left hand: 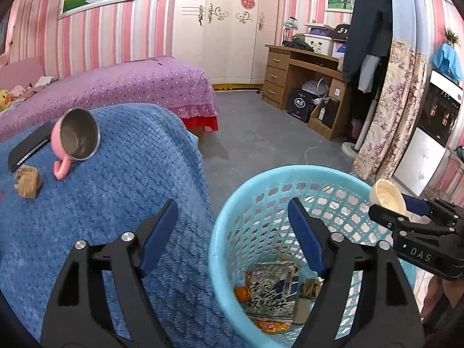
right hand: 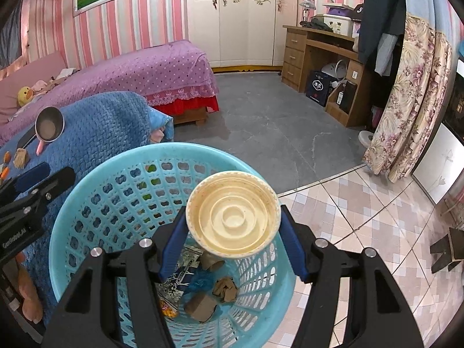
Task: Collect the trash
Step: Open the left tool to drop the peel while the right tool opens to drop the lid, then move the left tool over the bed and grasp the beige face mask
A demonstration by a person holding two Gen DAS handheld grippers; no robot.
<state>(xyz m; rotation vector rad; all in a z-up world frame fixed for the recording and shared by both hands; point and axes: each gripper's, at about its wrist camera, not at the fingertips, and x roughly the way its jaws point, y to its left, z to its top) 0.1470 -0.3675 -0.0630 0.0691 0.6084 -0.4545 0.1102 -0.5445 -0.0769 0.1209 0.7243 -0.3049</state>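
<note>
Home bedroom: purple-covered bed (left hand: 121, 87) ahead-left of claw, white wardrobe (left hand: 229, 26) beyond, wooden desk (left hand: 301, 72) ahead-right.

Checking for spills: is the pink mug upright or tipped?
Tipped. The pink mug lies on its side on the blue blanket, mouth facing the camera, empty.

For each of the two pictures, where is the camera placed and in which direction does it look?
Left wrist view: sits on the left gripper, jaws open and empty, looking forward and down over the blue blanket and the basket; the right gripper shows at right.
Right wrist view: sits on the right gripper, which holds a paper cup above the basket; the left gripper shows at left.
Shared: basket, blanket, cup, pink mug, bedroom.
</note>
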